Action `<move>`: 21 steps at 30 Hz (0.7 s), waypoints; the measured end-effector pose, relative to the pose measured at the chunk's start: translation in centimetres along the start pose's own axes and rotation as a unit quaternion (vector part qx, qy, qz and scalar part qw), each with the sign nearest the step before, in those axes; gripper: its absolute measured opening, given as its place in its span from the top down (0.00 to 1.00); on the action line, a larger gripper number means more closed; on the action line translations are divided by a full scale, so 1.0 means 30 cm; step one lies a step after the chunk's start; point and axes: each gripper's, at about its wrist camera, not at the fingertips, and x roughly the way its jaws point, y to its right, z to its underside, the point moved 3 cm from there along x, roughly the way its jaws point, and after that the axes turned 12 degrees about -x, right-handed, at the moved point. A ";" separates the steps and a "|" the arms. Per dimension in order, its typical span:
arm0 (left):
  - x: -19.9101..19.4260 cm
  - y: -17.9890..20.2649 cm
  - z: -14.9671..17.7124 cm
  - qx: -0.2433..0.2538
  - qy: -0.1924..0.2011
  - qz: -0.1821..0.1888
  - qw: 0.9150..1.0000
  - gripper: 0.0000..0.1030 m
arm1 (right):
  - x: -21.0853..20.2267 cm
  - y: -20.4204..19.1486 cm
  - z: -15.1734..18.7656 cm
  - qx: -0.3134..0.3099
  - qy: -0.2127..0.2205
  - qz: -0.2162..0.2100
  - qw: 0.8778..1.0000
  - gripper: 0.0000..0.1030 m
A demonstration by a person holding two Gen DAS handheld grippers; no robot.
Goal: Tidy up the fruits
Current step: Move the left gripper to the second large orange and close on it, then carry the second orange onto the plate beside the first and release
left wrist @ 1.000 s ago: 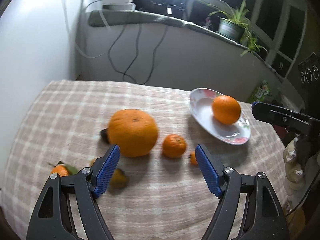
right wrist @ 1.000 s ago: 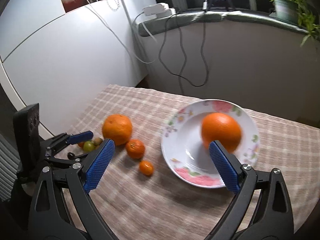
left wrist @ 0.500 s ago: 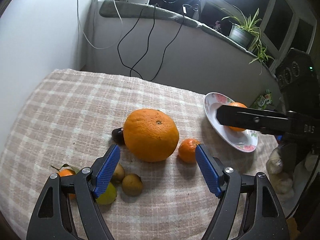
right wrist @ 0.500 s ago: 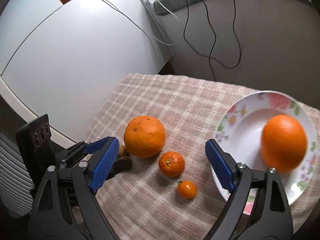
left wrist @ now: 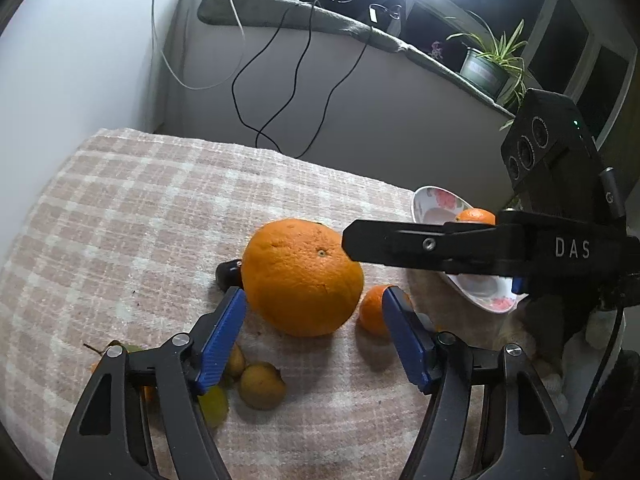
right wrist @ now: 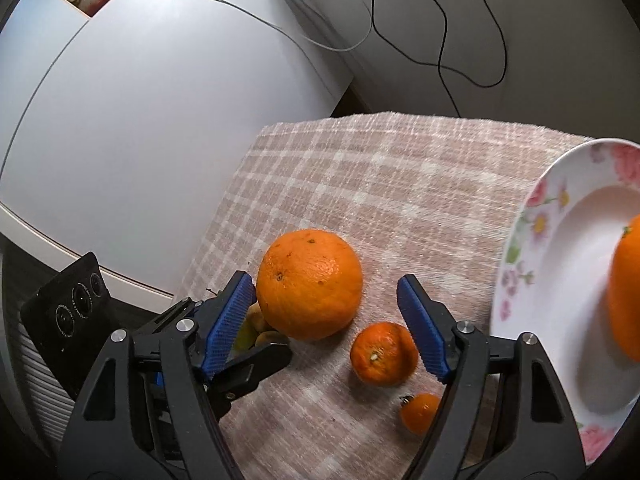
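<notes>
A big orange [left wrist: 302, 276] lies on the checked cloth [left wrist: 140, 208]; it also shows in the right wrist view [right wrist: 309, 283]. My left gripper [left wrist: 314, 330] is open, its pads either side of the orange's near face. My right gripper [right wrist: 325, 320] is open too, straddling the same orange from the other side. A mandarin [right wrist: 384, 353] and a tiny orange fruit [right wrist: 420, 412] lie beside it. A flowered plate [right wrist: 532, 280] at the right holds another orange [right wrist: 626, 296]. The right gripper's finger [left wrist: 420, 246] crosses in front of the plate [left wrist: 430, 204].
Small yellow-brown fruits [left wrist: 262, 386] and a dark one [left wrist: 228, 272] lie by the left pad. A white wall and cabinet [right wrist: 140, 120] border the table's left. Cables [left wrist: 280, 80] hang at the back; a potted plant [left wrist: 486, 68] stands on the sill.
Both grippers have moved in toward the big orange, which now sits between each pair of open pads. The right gripper has swung left, away from the plate.
</notes>
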 end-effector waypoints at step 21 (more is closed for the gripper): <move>0.033 -0.017 -0.003 -0.003 -0.007 -0.006 1.000 0.41 | 0.083 -0.024 -0.030 -0.025 -0.028 0.005 0.999 0.45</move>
